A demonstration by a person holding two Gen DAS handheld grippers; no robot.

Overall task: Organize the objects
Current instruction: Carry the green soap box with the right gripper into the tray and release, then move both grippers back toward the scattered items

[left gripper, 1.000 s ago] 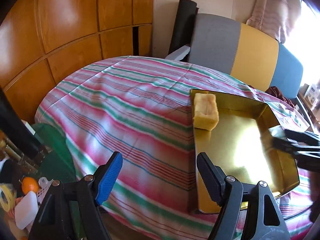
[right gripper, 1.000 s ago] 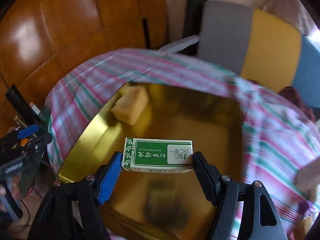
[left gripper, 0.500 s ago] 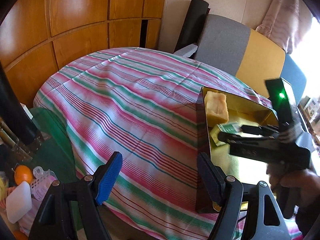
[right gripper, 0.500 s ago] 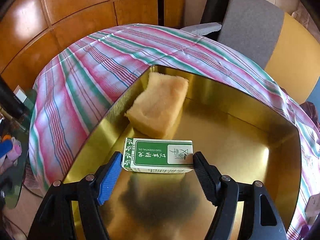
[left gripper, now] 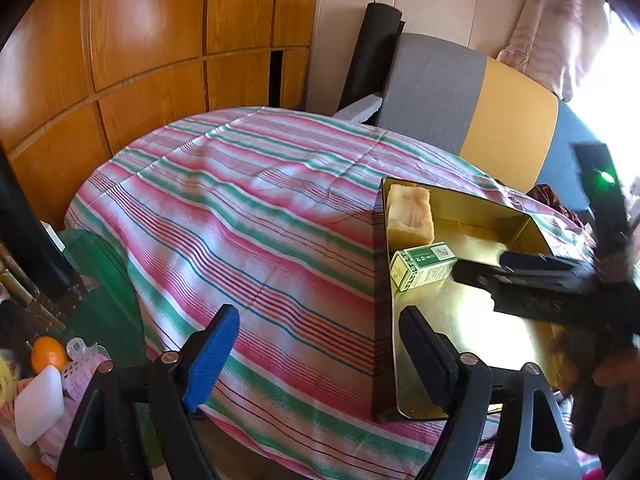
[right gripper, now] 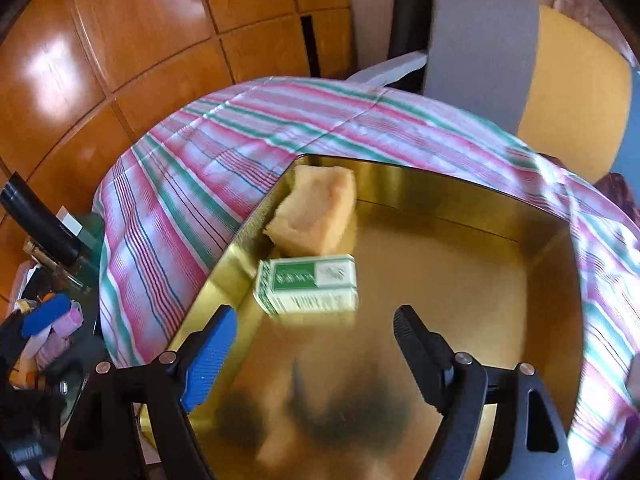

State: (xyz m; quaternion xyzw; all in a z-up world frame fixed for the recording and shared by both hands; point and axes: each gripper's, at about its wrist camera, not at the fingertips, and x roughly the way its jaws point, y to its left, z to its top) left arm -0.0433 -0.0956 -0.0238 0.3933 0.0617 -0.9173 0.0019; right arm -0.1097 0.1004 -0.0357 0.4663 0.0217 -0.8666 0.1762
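A shallow gold tray (right gripper: pixel 460 200) sits on the striped tablecloth. In its far left corner lies a yellow sponge (right gripper: pixel 316 214), and just in front of it a green-and-white box (right gripper: pixel 308 284) rests on the tray floor. My right gripper (right gripper: pixel 314 356) hovers over the tray just behind the box. Its jaws are opening, and the box lies beyond the fingertips, untouched. In the left wrist view the tray (left gripper: pixel 532 224), sponge (left gripper: pixel 410 218) and box (left gripper: pixel 422 266) appear at right. My left gripper (left gripper: pixel 316 356) hangs over the cloth beside the tray's left wall, jaws opening with nothing between them.
The pink, green and white tablecloth (left gripper: pixel 248 216) covers a round table. A chair with a grey and yellow back (left gripper: pixel 472 108) stands behind it, before a wood-panelled wall (left gripper: pixel 140 40). Clutter with an orange (left gripper: pixel 48 354) lies low at left. A hand (left gripper: pixel 616 368) holds the right gripper.
The right gripper let go of the green box, which now lies in the tray in front of the sponge, and drew back from it. Both grippers' jaws stand wider.
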